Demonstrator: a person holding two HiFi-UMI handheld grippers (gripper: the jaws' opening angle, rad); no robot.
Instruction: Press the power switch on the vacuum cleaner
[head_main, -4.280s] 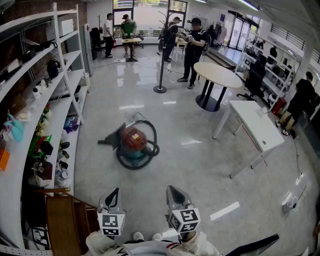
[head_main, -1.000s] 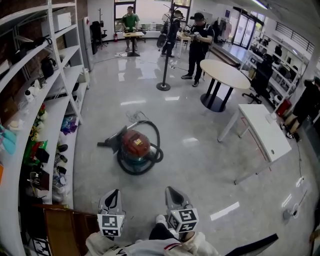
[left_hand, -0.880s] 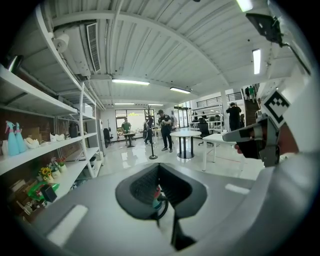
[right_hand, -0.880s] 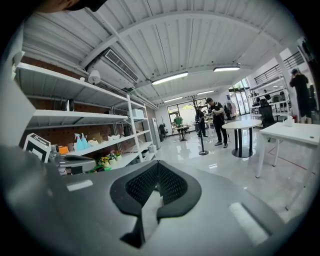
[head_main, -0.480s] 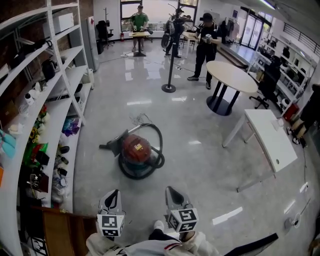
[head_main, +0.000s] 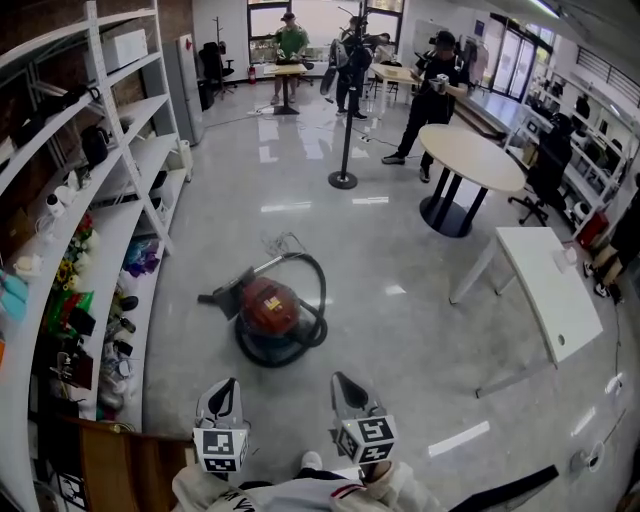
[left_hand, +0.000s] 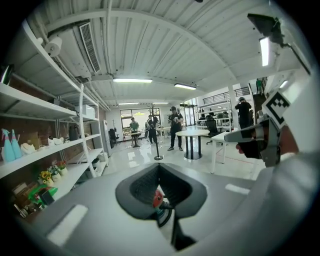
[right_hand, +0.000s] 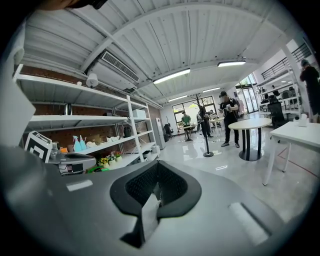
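Item: vacuum cleaner (head_main: 270, 305), red-topped canister. It is sitting on the polished floor (head_main: 400, 340), with its dark hose (head_main: 312, 300) looping around the body and a nozzle piece jutting toward the shelving (head_main: 130, 190). It is lying well ahead of the person and apart from both tools. The power switch is too small to pick out in any view.

Item: left hand-held gripper (head_main: 226, 388). It is being carried low in front of the person, jaws clenched together with nothing between them. In the left gripper view, the red canister is showing through the narrow slit between the pads, so the tool is pointing roughly at the machine.

Item: right hand-held gripper (head_main: 346, 386). It is being carried beside the left one, jaws likewise closed and empty.

Item: surroundings. A round table (head_main: 470, 150) and a post on a base (head_main: 343, 130) are standing farther back, and people are standing at the far end of the room.

Status of task: nothing is done yet. No tool is touching the machine, and the switch is not being pressed. By my judgement the approach is what is under way. Remaining steps are closing the gap, lowering a tool, finding the switch on the canister top, and pressing it.
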